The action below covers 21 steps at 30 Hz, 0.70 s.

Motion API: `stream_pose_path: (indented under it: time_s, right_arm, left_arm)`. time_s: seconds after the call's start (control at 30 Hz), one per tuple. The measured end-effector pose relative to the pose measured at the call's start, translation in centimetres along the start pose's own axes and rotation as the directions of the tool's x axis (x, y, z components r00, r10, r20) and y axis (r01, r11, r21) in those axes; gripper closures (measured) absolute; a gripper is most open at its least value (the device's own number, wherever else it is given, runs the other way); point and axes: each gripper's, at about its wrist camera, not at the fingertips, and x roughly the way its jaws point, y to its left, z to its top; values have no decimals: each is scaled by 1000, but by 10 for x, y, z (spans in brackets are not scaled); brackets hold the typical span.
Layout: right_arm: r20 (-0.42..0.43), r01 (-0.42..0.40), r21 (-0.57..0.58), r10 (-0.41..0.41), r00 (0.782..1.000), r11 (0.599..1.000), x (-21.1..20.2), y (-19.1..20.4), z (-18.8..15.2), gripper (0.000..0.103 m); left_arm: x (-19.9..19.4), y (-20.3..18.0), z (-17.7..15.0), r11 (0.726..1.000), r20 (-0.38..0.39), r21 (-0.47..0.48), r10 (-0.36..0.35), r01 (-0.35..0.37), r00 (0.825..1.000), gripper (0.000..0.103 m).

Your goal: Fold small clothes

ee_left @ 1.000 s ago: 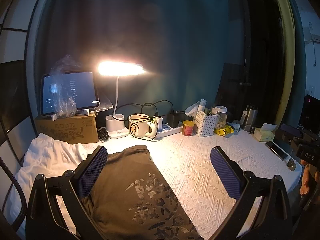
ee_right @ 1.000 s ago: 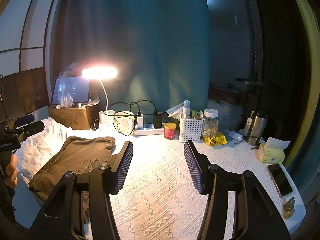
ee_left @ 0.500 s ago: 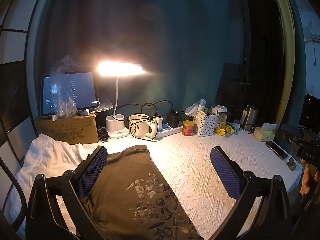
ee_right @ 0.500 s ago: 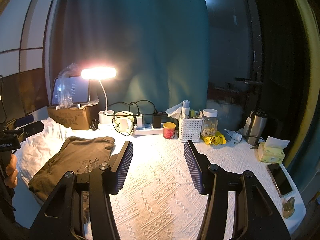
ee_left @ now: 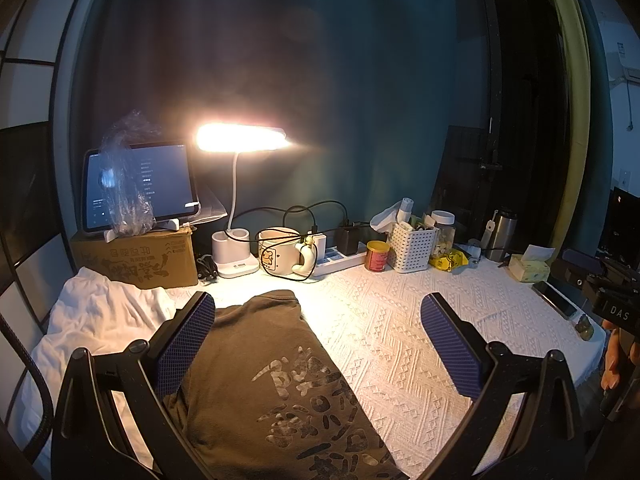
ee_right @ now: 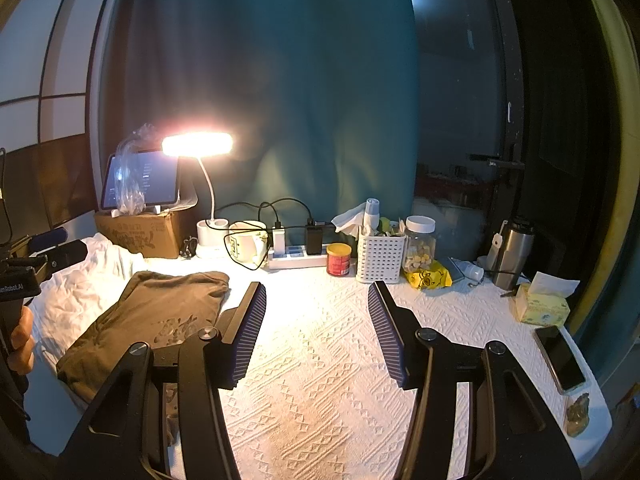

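Observation:
A folded olive-brown shirt [ee_left: 276, 380] with a pale printed design lies on the white textured table cover [ee_left: 400, 332], at the left. It also shows in the right wrist view [ee_right: 160, 316]. My left gripper [ee_left: 316, 320] is open and empty, held above the shirt's far end, its left finger over the cloth. My right gripper [ee_right: 316, 312] is open and empty over bare table cover, to the right of the shirt. A white garment [ee_left: 92, 316] lies crumpled left of the shirt.
Along the back stand a cardboard box [ee_left: 136, 260] with a tablet, a lit desk lamp [ee_left: 240, 140], a mug [ee_left: 280, 256], a power strip [ee_right: 296, 258], a red can [ee_right: 339, 260], a white basket [ee_right: 380, 258], a jar and a steel flask [ee_right: 512, 252]. A tissue pack [ee_right: 542, 304] and phone [ee_right: 560, 356] lie at the right edge.

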Motion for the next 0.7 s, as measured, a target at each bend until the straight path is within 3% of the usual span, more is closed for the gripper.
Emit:
stream_pose_path:
  time_s: [0.7]
  right_arm:
    - [-18,1,5,-1,1000,1000,6,-1,-8,47]
  left_arm:
    - [8,6,-3,1000,-13,4,-12,12,1000,1]
